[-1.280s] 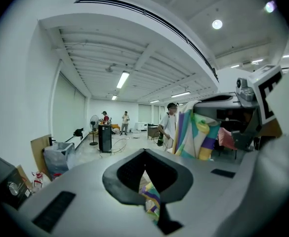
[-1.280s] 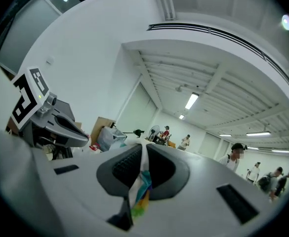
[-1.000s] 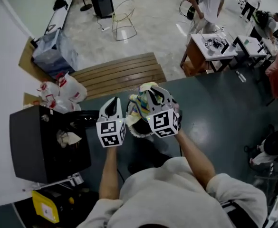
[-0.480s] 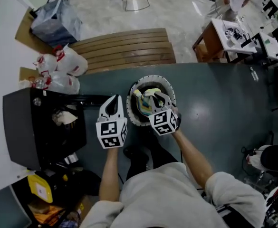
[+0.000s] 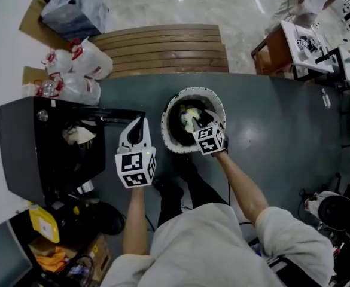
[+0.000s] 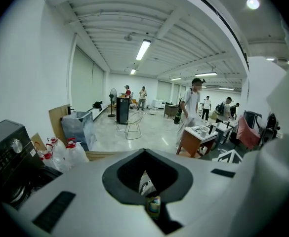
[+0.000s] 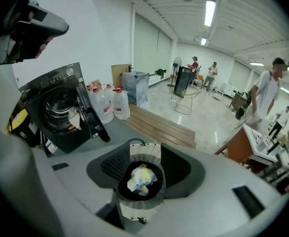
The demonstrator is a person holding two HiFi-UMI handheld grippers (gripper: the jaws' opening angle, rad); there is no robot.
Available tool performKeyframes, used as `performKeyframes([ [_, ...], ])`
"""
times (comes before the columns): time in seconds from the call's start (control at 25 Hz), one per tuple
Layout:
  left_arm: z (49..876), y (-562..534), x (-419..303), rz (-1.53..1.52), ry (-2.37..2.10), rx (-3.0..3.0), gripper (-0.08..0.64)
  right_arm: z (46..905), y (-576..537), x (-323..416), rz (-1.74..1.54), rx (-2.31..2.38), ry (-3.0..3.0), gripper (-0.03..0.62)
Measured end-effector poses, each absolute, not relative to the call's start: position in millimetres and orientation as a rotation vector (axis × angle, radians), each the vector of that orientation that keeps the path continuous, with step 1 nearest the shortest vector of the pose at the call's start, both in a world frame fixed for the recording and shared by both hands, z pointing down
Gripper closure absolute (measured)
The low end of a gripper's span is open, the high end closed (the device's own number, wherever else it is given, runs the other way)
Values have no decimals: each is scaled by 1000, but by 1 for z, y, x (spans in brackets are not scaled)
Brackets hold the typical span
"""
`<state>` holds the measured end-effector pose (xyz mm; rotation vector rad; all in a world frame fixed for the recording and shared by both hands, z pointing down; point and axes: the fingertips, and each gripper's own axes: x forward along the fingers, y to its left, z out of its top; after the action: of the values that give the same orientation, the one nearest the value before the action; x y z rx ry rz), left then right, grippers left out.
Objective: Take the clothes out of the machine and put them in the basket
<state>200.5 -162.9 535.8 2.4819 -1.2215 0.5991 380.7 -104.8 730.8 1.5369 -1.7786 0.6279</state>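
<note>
A person in a pale shirt (image 5: pixel 210 244) is holding two grippers above a smooth, dark floor (image 5: pixel 282 136). The left gripper (image 5: pixel 140 122), white plastic with a marker cube, is hovering between the machine (image 5: pixel 31 154) and the basket (image 5: pixel 170 103), its jaws pressed together on nothing. The right gripper (image 5: pixel 200 117) is reaching into the basket. Its jaws are spread, having just been opening. One crumpled, multicoloured cloth (image 5: pixel 189 118) is showing between them but is lying loose on the basket's dark bottom, unpinched. The single basket is round with a white pleated wall, and it is standing near the floor's far edge. At the floor's left edge the one machine, black and boxy, is standing with its door (image 5: pixel 118 116) swung open. A pale cloth (image 5: pixel 78 135) is hanging in its mouth. Beyond, at least three white jugs (image 5: pixel 91 61) with red caps are sitting beside a slatted wooden platform (image 5: pixel 163 46).
</note>
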Motion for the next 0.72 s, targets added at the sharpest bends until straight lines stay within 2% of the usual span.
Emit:
performKeyframes([
  [0.12, 537, -166, 192, 582, -1258, 2450, 543, 716, -105, 376, 590, 1564, -1803, 424],
  [0.2, 536, -169, 183, 564, -1286, 2427, 543, 699, -108, 369, 570, 1598, -1831, 499],
  [0.28, 533, -171, 171, 544, -1325, 2402, 543, 682, -111, 356, 553, 1610, -1872, 544],
  [0.52, 515, -178, 117, 465, -1517, 2300, 543, 628, -147, 298, 468, 1522, -2080, 571],
  [0.72, 508, -158, 31, 406, -1715, 2150, 543, 587, -171, 211, 338, 1361, -2260, 571],
])
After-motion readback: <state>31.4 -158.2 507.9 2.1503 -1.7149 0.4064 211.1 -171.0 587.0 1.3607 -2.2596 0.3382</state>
